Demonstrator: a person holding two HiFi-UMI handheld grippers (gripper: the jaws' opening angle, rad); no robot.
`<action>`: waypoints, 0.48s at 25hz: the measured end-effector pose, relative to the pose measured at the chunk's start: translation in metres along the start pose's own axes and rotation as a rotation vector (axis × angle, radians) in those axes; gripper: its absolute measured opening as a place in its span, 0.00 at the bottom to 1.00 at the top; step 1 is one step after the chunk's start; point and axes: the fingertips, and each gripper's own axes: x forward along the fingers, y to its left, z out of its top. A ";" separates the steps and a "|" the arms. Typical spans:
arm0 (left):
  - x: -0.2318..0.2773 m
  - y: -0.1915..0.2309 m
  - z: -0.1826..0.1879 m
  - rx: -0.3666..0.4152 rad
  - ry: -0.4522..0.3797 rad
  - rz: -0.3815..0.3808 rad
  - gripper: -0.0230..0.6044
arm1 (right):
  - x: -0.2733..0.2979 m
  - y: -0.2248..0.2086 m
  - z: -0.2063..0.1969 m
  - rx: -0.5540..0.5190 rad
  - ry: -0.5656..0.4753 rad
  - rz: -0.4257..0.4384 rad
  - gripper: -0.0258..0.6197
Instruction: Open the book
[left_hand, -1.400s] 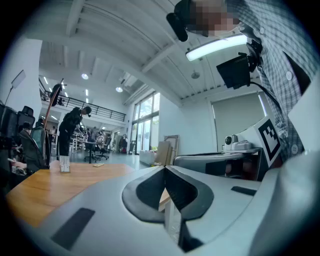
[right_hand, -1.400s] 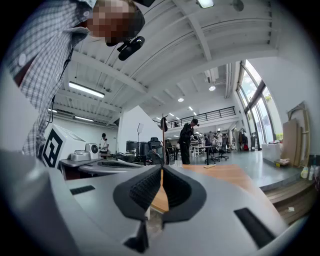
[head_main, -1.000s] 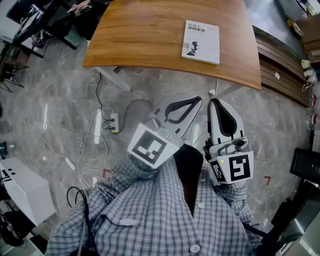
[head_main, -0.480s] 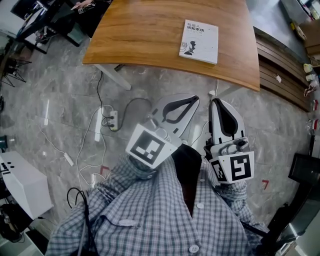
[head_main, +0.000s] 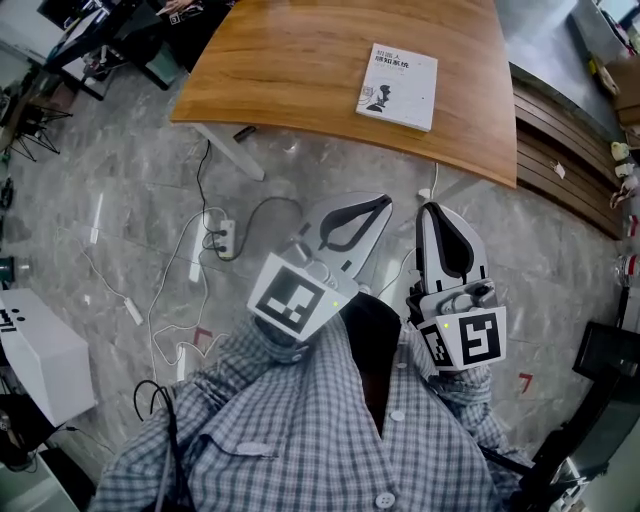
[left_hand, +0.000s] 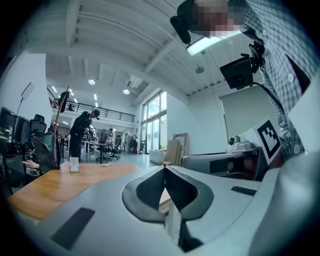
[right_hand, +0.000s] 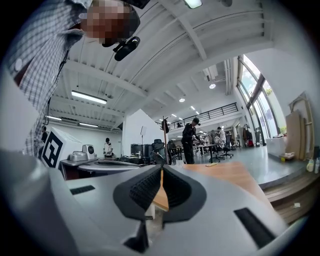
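There is one book (head_main: 398, 86) on one wooden worktop (head_main: 290, 70). Two grippers show: the left gripper (head_main: 383, 200) and the right gripper (head_main: 433, 208). One power strip (head_main: 228, 240) and one white box (head_main: 40, 355) sit on the floor (head_main: 120, 200).

Left gripper (head_main: 386, 199), right gripper (head_main: 432, 206): fingers (left_hand: 142, 195) together

The person wears a grey-and-white checked shirt (head_main: 300, 440) with white buttons (head_main: 401, 410). The left gripper (head_main: 384, 198) and right gripper (head_main: 432, 206) are pale grey, black-padded, bearing square-marker cubes (head_main: 297, 297).
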 end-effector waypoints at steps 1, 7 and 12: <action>0.000 -0.002 0.000 0.001 0.000 0.005 0.05 | -0.003 0.000 -0.001 -0.002 0.002 0.000 0.08; -0.003 -0.011 0.003 -0.024 -0.006 0.016 0.05 | -0.019 -0.003 0.000 -0.005 0.006 -0.012 0.08; 0.002 -0.016 0.003 -0.022 -0.023 0.021 0.05 | -0.027 -0.008 -0.004 -0.009 0.005 -0.020 0.08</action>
